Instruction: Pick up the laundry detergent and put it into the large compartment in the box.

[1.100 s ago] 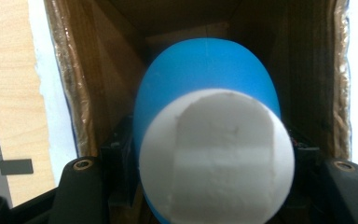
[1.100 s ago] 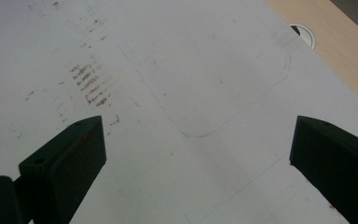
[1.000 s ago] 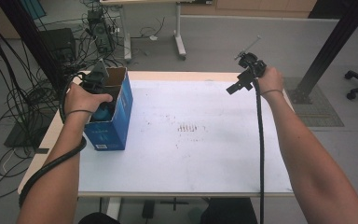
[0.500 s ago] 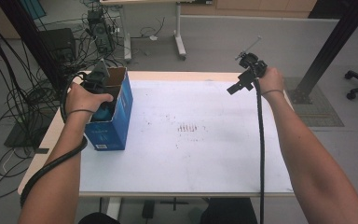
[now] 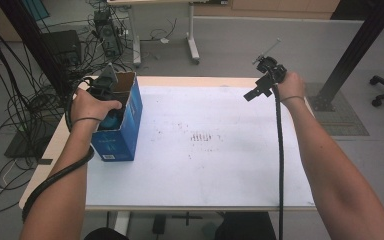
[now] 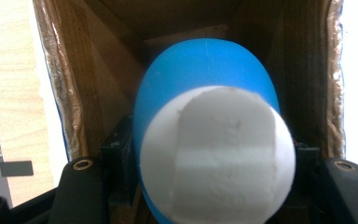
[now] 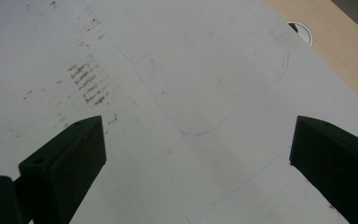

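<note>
A blue cardboard box [image 5: 125, 131] stands open-topped at the table's left edge. My left gripper [image 5: 111, 114] reaches down into it from above. In the left gripper view, the left gripper [image 6: 214, 161] is shut on a rounded blue object with a flat white end [image 6: 216, 154], its jaws pressed against both sides. The box's brown inner walls [image 6: 88, 79] surround the object. My right gripper [image 5: 254, 93] hangs over the far right part of the table. In its own view the right gripper [image 7: 196, 154] is open, with bare table between the jaws.
The white table top [image 5: 215, 165] carries brown smudges [image 5: 204, 137] at its middle and faint blue pen outlines [image 7: 233, 116]. A cable hole [image 7: 300, 31] sits in the wooden edge. Cables [image 5: 15, 115] and equipment lie on the floor at left, and a black post [image 5: 352, 55] stands at right.
</note>
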